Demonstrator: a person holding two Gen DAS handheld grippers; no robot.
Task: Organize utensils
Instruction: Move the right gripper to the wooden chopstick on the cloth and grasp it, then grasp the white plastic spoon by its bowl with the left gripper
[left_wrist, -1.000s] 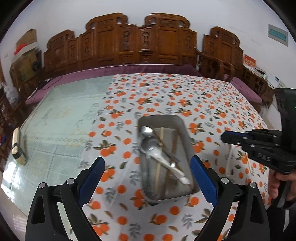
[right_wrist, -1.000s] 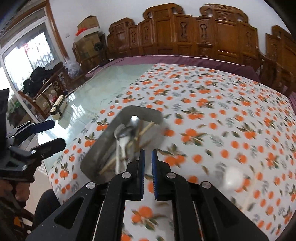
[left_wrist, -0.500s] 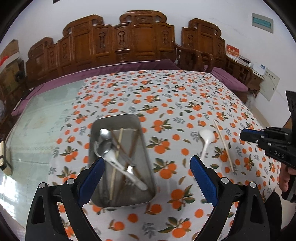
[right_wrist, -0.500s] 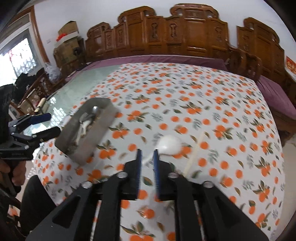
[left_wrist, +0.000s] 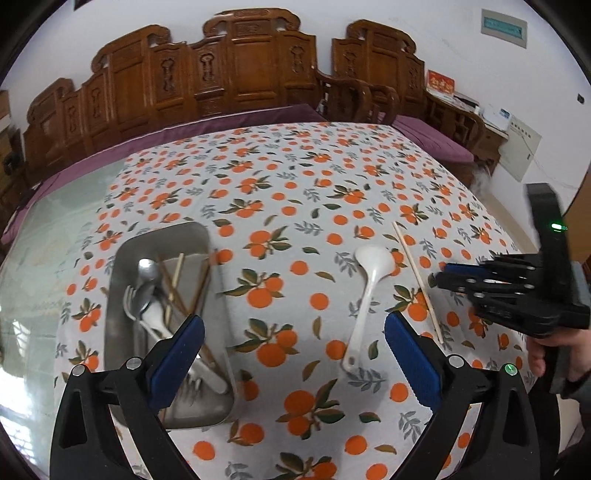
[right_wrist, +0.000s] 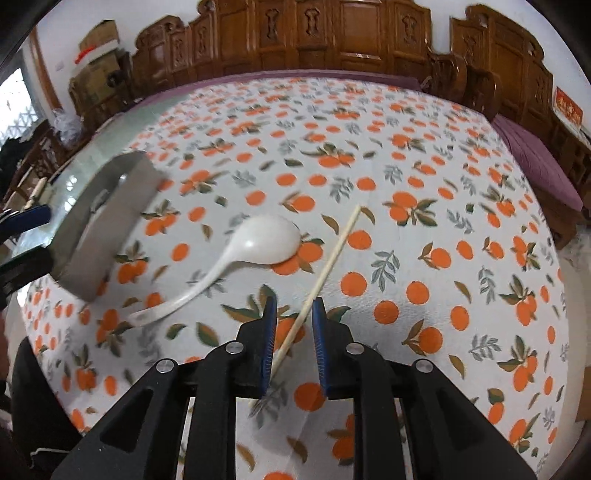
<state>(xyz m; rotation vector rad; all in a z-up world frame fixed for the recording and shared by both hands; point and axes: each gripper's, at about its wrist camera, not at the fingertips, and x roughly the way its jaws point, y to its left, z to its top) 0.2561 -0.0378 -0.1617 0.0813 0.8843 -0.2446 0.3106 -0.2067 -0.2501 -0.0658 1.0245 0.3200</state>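
Orange-printed surface (right_wrist: 424, 155): my right hand-held gripper (right_wrist: 293, 314), jaws slightly parted and empty, straddles the near end of the chopstick (right_wrist: 325, 262), whose long axis runs toward upper right. My left hand-held gripper (left_wrist: 293, 350) hangs wide open beside the spoon (left_wrist: 365, 295).

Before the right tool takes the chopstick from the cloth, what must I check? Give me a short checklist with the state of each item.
1. Right tool jaws apart: ok, they have just been opening.
2. Chopstick lies between them: ok, not yet pressed.
3. White spoon clear of the chopstick: ok, beside it, apart.
4. Metal tray has room: ok, though it holds cutlery.
5. Left tool out of the way: ok, open, empty.
6. Tips touch the cloth: cannot tell.
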